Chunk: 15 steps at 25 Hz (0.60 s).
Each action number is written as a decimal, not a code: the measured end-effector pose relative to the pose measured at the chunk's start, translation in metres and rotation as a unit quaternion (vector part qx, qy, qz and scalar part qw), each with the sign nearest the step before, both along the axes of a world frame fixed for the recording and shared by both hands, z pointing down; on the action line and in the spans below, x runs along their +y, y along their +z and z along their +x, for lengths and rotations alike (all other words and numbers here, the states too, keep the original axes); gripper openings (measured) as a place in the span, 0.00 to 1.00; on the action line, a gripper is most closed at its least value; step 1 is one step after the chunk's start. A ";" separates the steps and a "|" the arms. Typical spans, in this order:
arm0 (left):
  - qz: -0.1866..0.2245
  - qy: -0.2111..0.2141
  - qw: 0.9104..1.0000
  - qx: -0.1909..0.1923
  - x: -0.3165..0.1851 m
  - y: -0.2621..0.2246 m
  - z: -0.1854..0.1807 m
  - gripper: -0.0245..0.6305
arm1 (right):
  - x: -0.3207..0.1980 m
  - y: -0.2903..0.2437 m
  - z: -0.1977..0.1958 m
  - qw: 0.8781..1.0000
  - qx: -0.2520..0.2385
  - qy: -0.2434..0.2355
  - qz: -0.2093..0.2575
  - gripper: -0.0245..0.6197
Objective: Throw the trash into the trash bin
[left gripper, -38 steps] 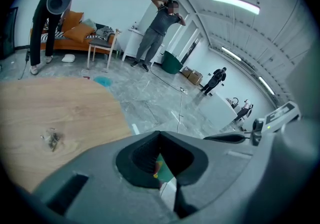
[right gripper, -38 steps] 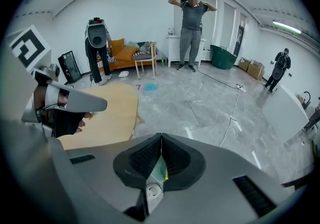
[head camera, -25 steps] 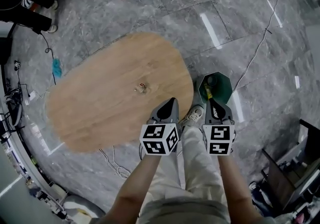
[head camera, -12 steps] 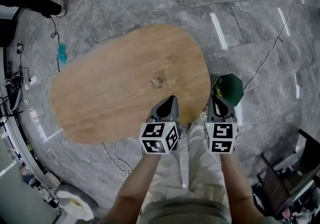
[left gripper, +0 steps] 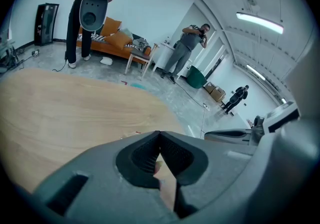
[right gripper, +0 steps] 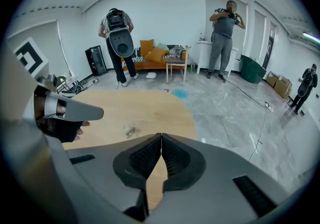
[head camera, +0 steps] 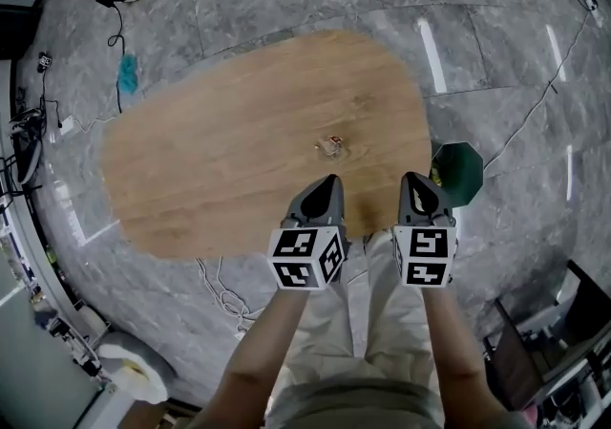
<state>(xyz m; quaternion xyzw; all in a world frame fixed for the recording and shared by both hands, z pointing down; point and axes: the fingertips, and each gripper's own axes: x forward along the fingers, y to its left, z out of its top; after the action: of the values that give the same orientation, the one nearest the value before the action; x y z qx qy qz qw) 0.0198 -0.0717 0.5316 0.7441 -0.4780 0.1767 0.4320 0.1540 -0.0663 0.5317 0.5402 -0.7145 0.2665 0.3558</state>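
A small crumpled piece of trash [head camera: 332, 143] lies near the middle of the oval wooden table [head camera: 210, 160]; in the right gripper view the trash [right gripper: 131, 129] sits just left of the jaws. A dark green trash bin [head camera: 458, 174] stands on the floor by the table's right end. My left gripper [head camera: 329, 184] is shut and empty over the table's near edge, a short way from the trash. My right gripper [head camera: 412, 179] is shut and empty, level with it, between the table edge and the bin. The jaws meet tip to tip on the left gripper [left gripper: 159, 133] and the right gripper [right gripper: 161, 135].
Cables [head camera: 221, 295] trail over the grey marble floor under and beside the table. Blue scraps [head camera: 127, 74] lie on the floor beyond it. Two people [right gripper: 118, 43] stand by an orange sofa [right gripper: 155, 53], and another green bin [right gripper: 252, 68] stands at the far wall.
Both grippers have moved left from beside the bin to the table's near edge. The trash and table now lie straight ahead and the bin sits to the right. Both jaws stayed shut.
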 end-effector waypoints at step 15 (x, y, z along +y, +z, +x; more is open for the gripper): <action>-0.009 -0.045 0.999 0.000 -0.008 0.014 -0.064 0.04 | -0.024 0.017 -0.063 0.999 0.001 -0.041 -0.008 0.05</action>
<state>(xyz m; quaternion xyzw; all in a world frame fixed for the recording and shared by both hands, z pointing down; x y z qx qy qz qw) -0.0444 -0.0802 0.5458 0.7178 -0.5090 0.1613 0.4468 0.0905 -0.0903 0.5490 0.5078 -0.7334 0.2573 0.3716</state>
